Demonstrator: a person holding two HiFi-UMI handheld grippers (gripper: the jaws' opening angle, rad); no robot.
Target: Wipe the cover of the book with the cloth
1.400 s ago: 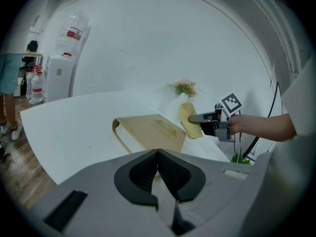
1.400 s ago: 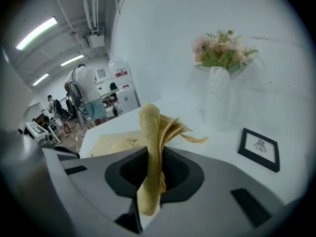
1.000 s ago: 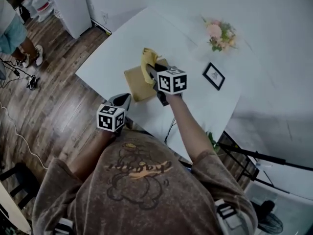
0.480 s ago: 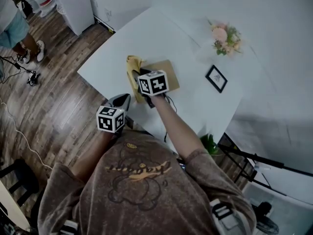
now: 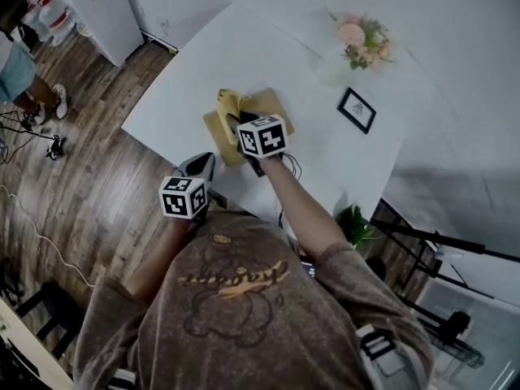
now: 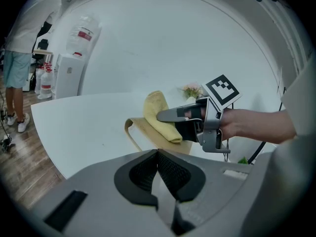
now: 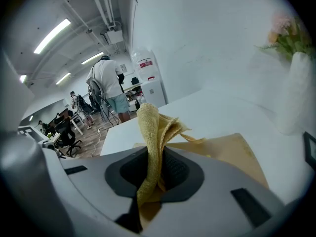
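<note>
My right gripper (image 7: pixel 148 179) is clamped on the yellow cloth (image 7: pixel 150 127), which seems to touch the tan book (image 7: pixel 232 154) just ahead of it. My left gripper (image 6: pixel 157 158) is closed and empty, off to its left near the desk (image 6: pixel 79 122) edge.

You are in an open-plan office rigged as a recording space; strip lights (image 7: pixel 52 35) run under a bare ceiling with exposed pipes; office chairs (image 7: pixel 66 137) stand behind a person (image 7: pixel 109 85) on their feet; a water cooler (image 6: pixel 66 78) stands by the wall; cables (image 5: pixel 32 210) trail over the wood floor (image 5: pixel 89 177); a black stand (image 5: pixel 439 242) rises beside your white bench (image 5: pixel 187 80).
</note>
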